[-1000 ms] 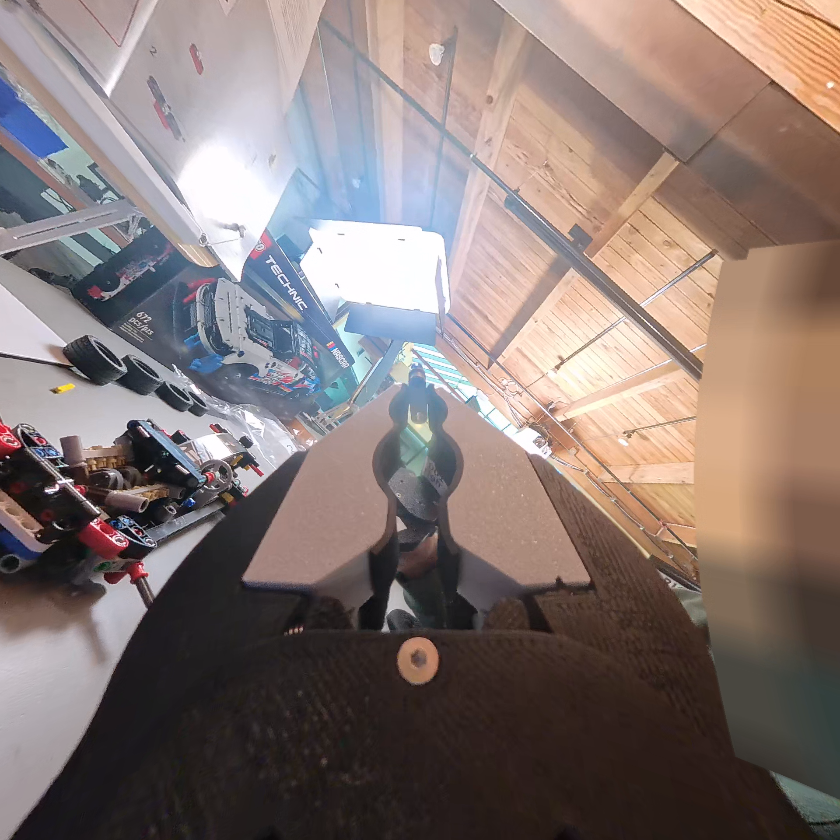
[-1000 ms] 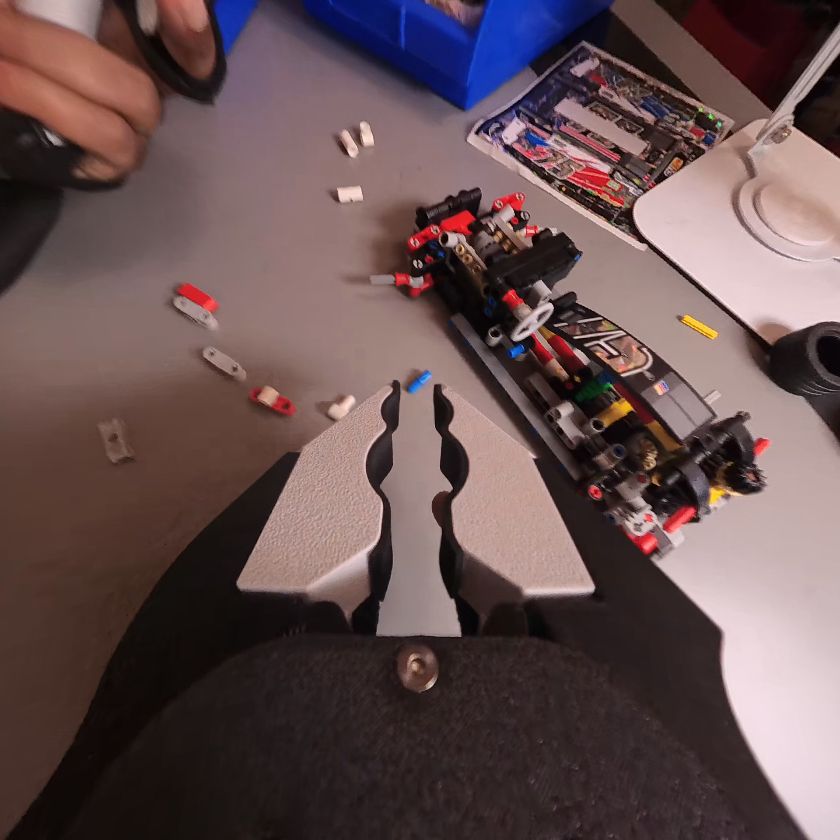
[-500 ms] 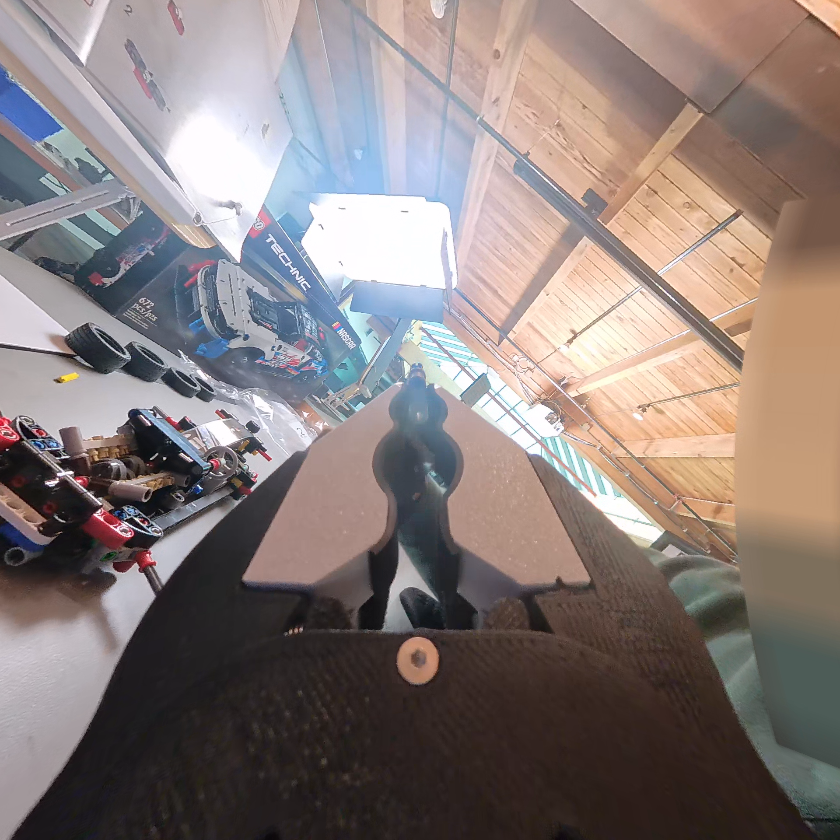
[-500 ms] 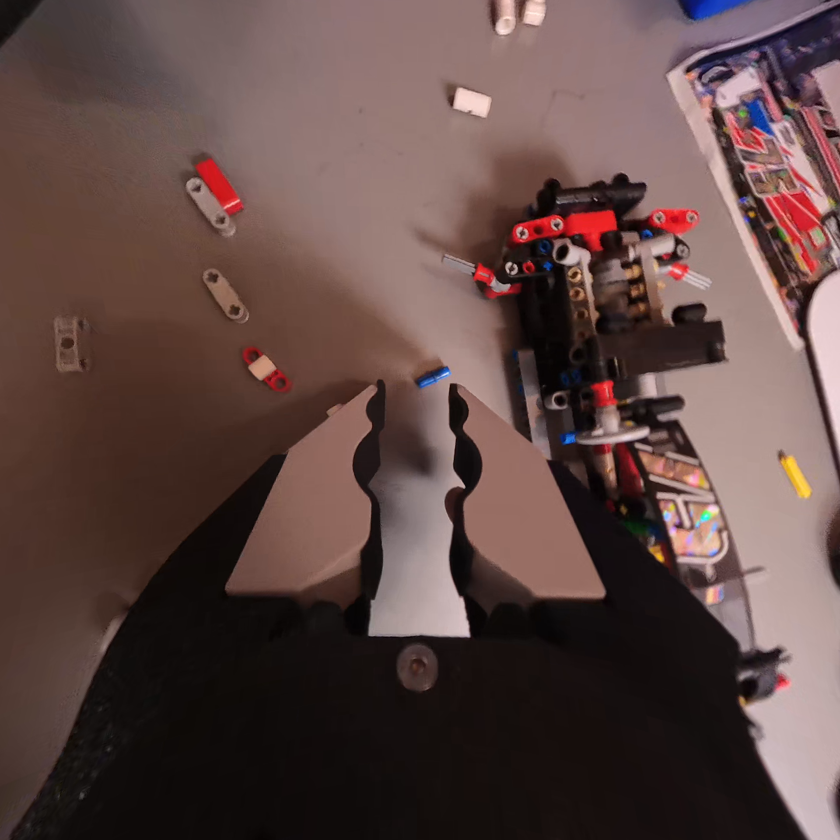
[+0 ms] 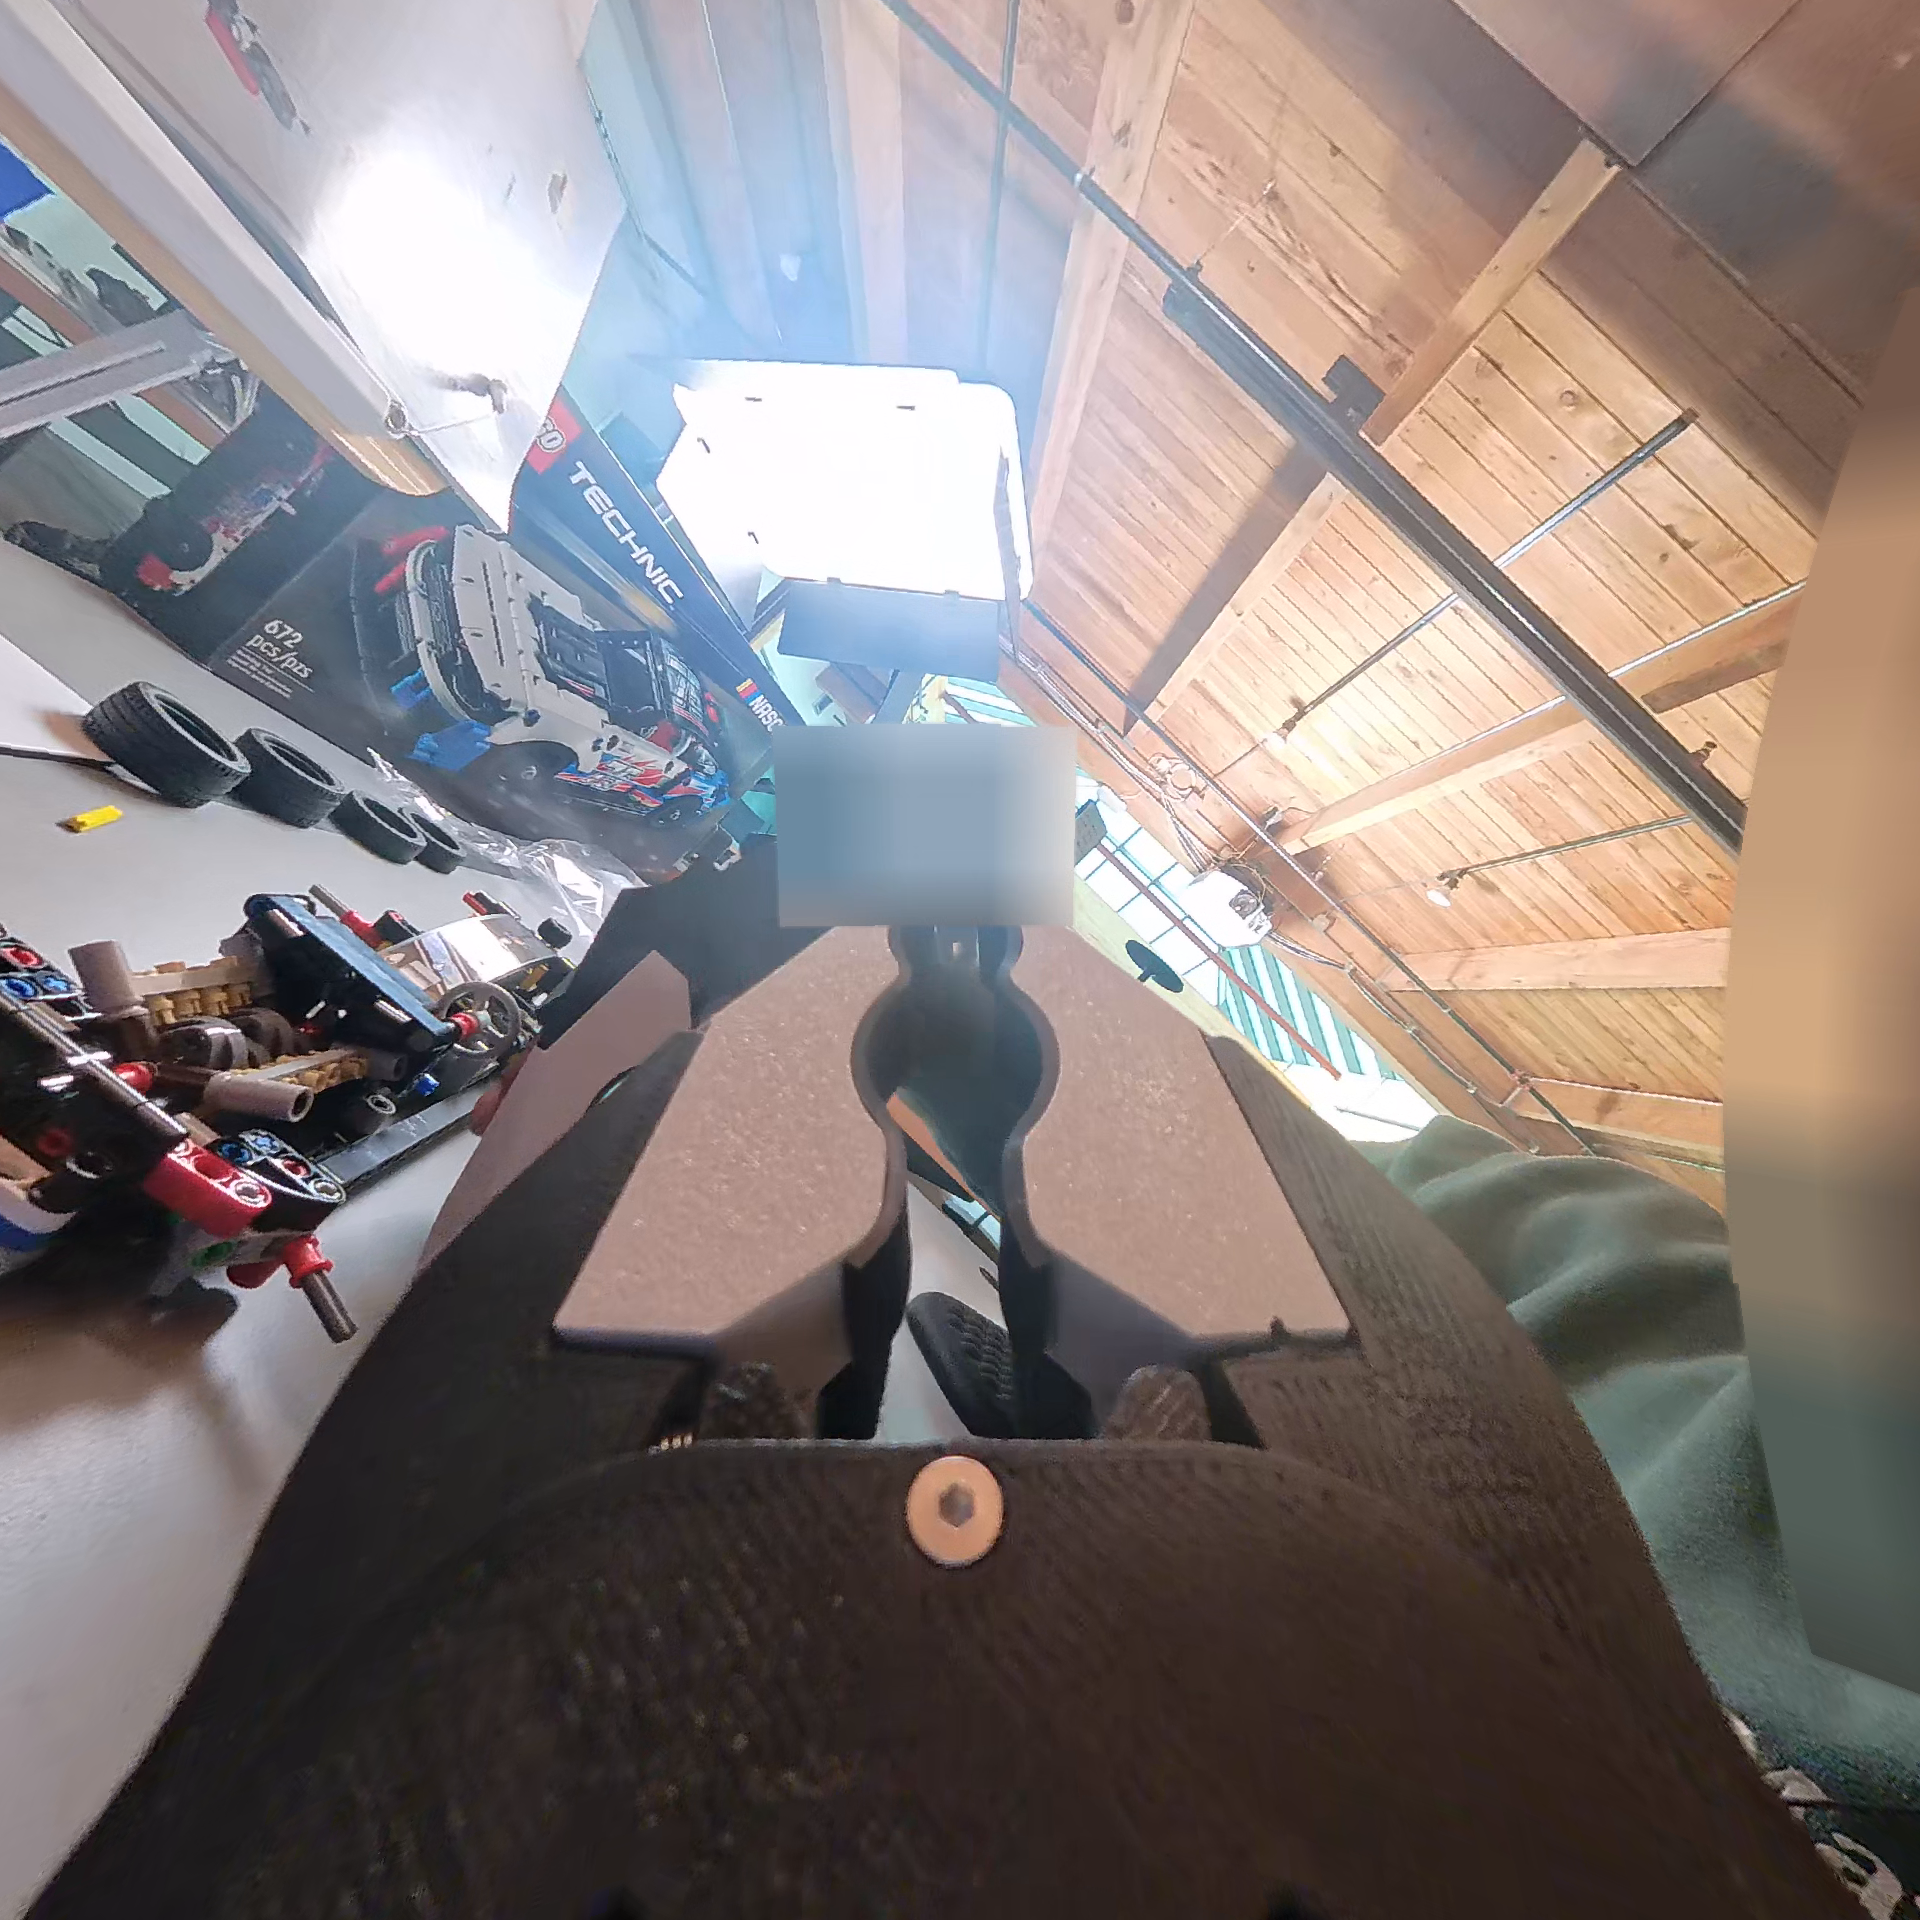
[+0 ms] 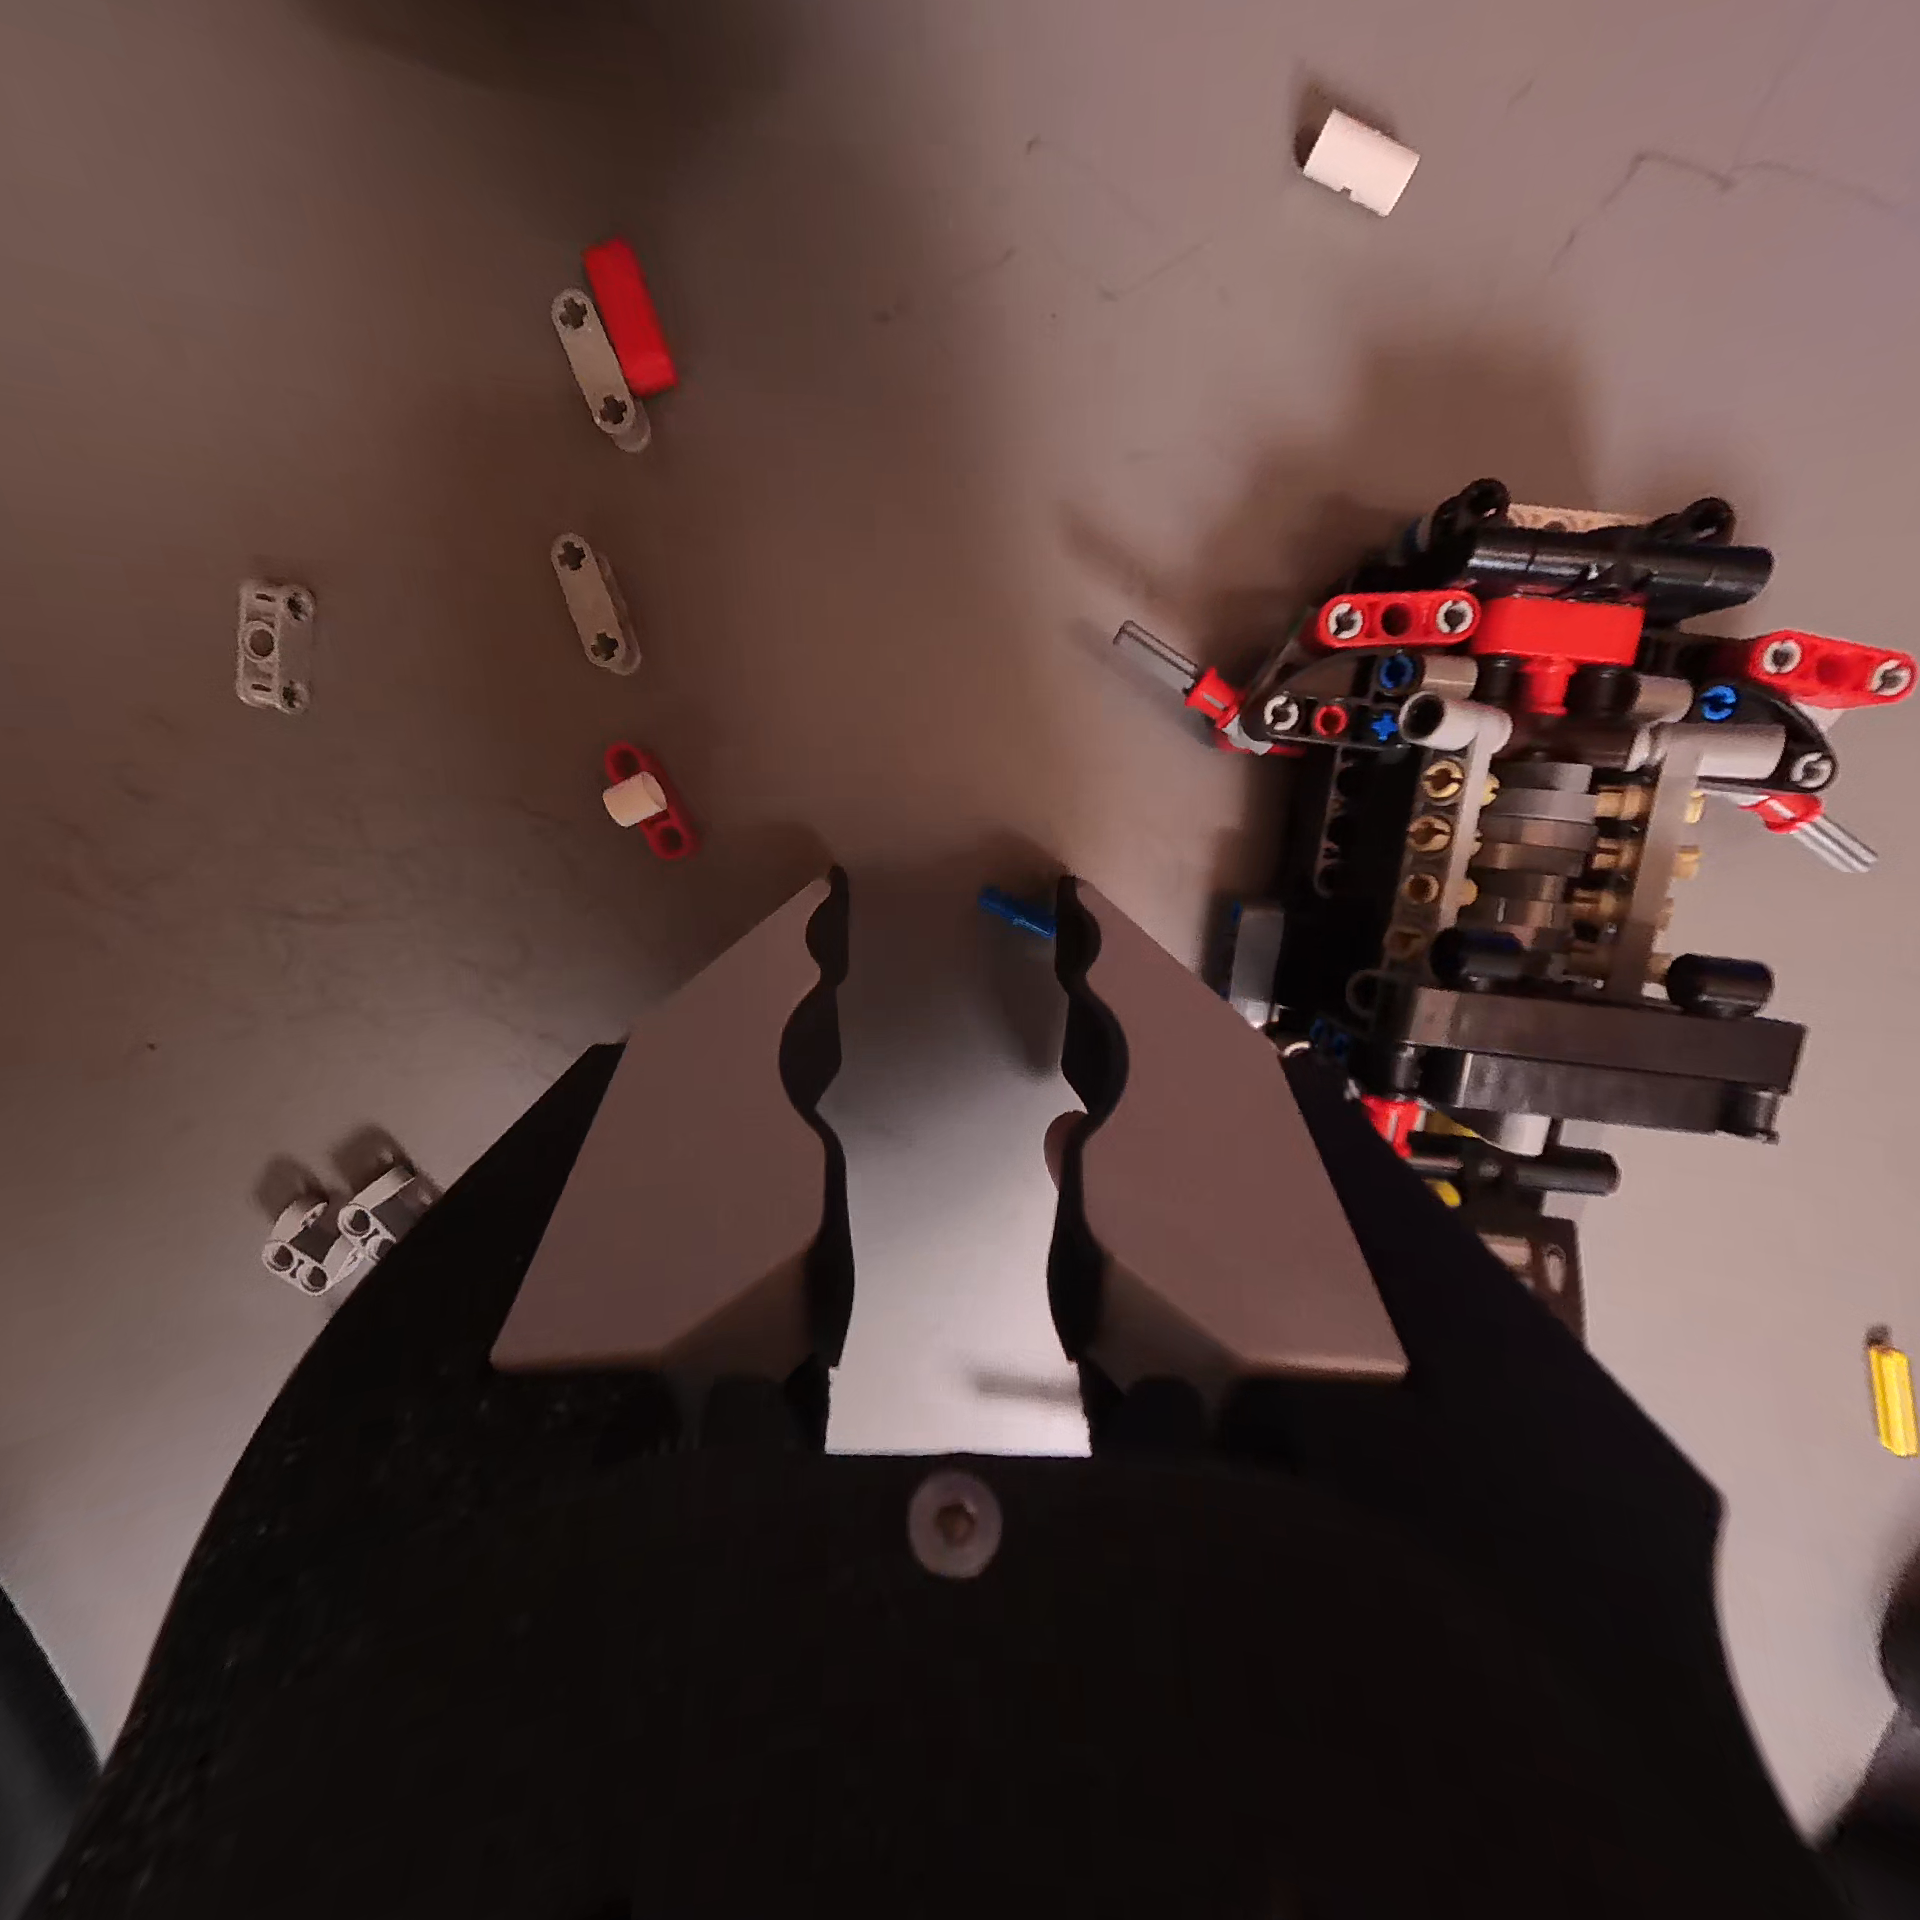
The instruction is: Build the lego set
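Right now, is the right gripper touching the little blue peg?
Cannot tell. In the right wrist view the open right gripper has the blue peg right beside its right fingertip, but no clear gap or contact shows between them.

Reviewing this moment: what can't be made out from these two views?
- Left gripper: left wrist view, a blurred patch covers its fingertips; shut or open is unclear.
- Car: right wrist view, its rear is hidden behind the right gripper.
- Blue pin: partly behind the right finger.
- Yellow piece: cut by the edge.
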The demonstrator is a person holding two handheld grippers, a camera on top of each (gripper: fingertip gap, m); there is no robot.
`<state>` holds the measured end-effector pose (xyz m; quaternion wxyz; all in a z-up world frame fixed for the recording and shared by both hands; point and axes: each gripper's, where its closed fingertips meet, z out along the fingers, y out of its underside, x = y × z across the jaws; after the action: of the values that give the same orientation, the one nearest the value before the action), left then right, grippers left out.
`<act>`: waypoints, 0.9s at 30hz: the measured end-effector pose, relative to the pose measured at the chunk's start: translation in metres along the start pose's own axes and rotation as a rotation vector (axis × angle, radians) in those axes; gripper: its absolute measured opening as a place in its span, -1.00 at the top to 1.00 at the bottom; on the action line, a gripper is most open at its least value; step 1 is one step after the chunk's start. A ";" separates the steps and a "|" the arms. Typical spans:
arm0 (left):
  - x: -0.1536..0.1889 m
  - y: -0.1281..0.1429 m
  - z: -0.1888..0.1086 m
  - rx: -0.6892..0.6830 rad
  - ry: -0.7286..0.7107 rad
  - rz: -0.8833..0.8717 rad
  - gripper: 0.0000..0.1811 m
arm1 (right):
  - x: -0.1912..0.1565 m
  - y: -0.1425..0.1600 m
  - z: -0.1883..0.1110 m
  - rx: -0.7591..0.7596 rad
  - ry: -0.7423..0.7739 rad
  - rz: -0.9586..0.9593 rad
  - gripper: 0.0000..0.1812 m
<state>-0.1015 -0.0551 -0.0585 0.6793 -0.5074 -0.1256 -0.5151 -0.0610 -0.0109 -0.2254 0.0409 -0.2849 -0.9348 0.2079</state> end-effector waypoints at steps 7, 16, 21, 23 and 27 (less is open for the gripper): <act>0.000 0.002 0.000 -0.006 0.004 -0.002 0.95 | -0.001 0.006 -0.002 0.040 0.006 0.045 0.62; 0.000 0.003 0.001 -0.015 0.000 0.003 0.95 | 0.006 0.011 -0.003 0.127 0.090 0.060 0.84; -0.002 0.004 0.000 -0.023 -0.003 0.004 0.95 | 0.004 0.007 -0.002 0.195 0.150 0.038 0.94; -0.003 0.006 0.001 -0.025 0.001 -0.005 0.95 | 0.002 0.011 -0.005 0.184 0.204 0.014 0.96; 0.002 0.014 0.004 -0.054 0.032 -0.028 0.95 | -0.018 -0.012 -0.047 0.410 0.338 0.064 0.96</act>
<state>-0.0878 -0.0536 -0.0627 0.6601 -0.5154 -0.1077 -0.5358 -0.0426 -0.0129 -0.1772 0.2467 -0.3309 -0.8436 0.3436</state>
